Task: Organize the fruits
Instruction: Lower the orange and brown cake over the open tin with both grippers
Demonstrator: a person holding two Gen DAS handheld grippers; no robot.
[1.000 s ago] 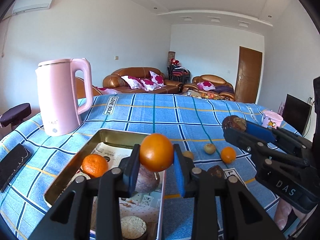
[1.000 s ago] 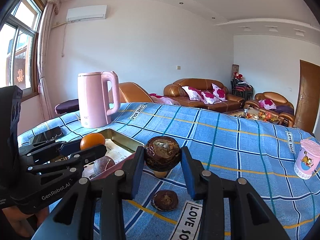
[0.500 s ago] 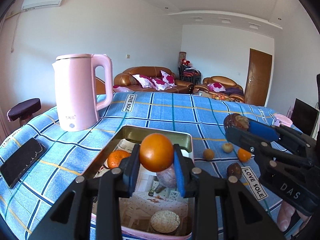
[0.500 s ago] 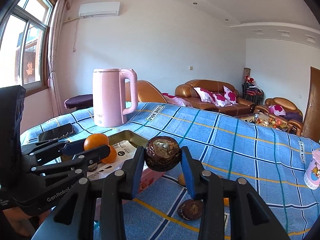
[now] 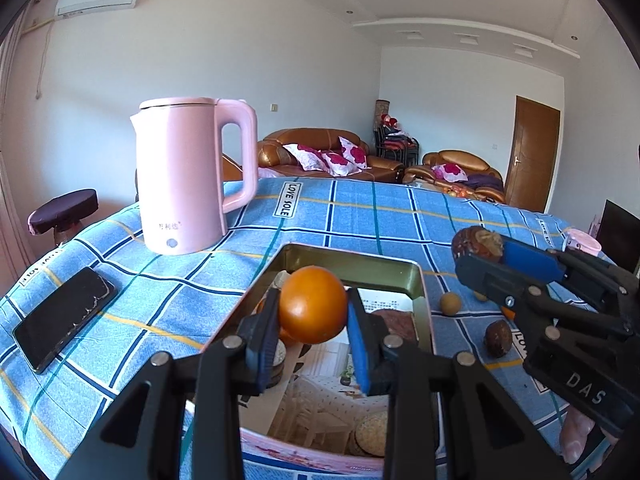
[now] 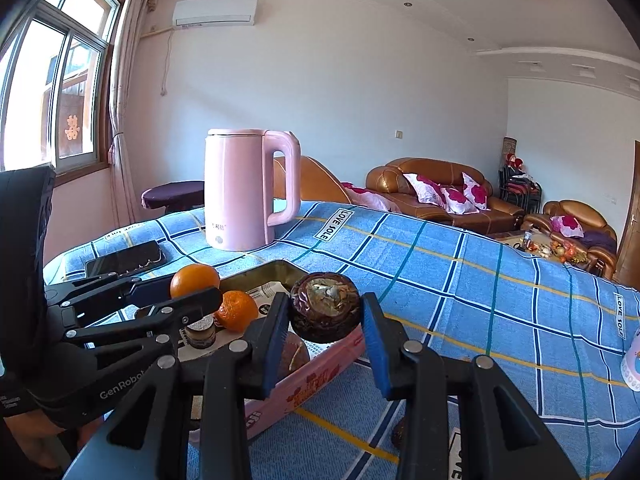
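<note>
My left gripper [image 5: 313, 312] is shut on an orange [image 5: 313, 310] and hovers over an open tin box [image 5: 348, 258] lined with printed paper. In the tin lie another orange [image 6: 238, 310], a dark purplish fruit [image 5: 394, 320] and round biscuit-like discs [image 5: 372, 432]. My right gripper [image 6: 325, 312] is shut on a brown, wrinkled round fruit [image 6: 325, 307] above the tin's right wall [image 6: 312, 384]. The right gripper [image 5: 480, 250] also shows at the right of the left wrist view. In the right wrist view the left gripper [image 6: 192, 286] shows at the left.
A small tan fruit [image 5: 451, 303] and a brown fruit [image 5: 498, 338] lie loose on the blue checked cloth right of the tin. A pink kettle [image 5: 188, 176] stands behind the tin, a black phone [image 5: 64, 322] lies at the left, and a pink cup [image 5: 582, 240] stands far right.
Both grippers have moved left with their fruits. The left one now hangs over the tin's middle and the right one has come from over the cloth to the tin's right wall.
</note>
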